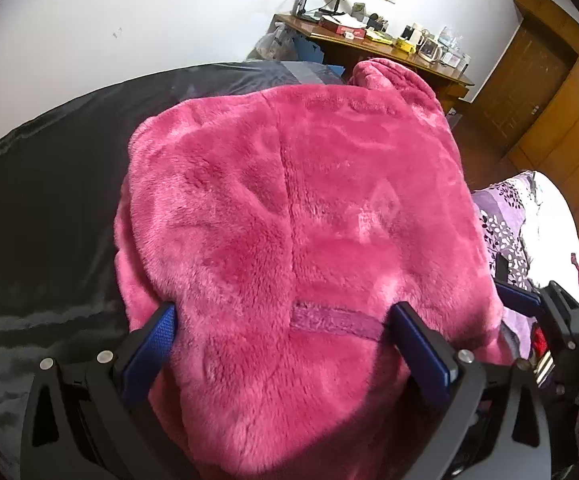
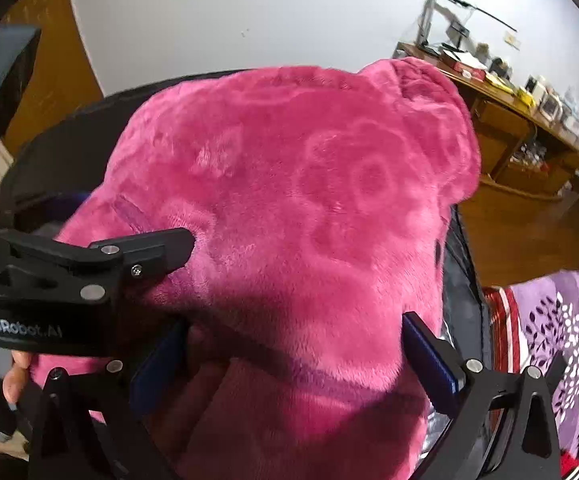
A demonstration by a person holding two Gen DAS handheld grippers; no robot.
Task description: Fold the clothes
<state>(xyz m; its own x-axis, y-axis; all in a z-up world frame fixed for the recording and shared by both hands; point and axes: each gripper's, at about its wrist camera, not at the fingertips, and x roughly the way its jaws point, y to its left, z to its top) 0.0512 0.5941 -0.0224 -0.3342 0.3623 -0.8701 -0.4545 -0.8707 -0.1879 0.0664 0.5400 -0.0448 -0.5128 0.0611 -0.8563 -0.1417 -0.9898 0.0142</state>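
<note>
Here we see a pink fleece garment lying in a thick mound on a black sheet that covers the bed. Its plush pile shows a seam running down the middle and a darker band near the close edge. The left gripper sits low against that close edge, its blue-padded fingers spread wide apart with the fleece bulging between them; we cannot tell whether the pads press the cloth or merely flank it. From the right wrist view, the right gripper likewise stands with its fingers far apart over the garment's near portion. The left gripper's black finger reaches in from the left and touches the fleece. A person's fingertips show at the lower left edge there. Beyond the bed stands a wooden desk crowded with small items against a white wall. A purple floral quilt lies to the right of the garment.
</note>
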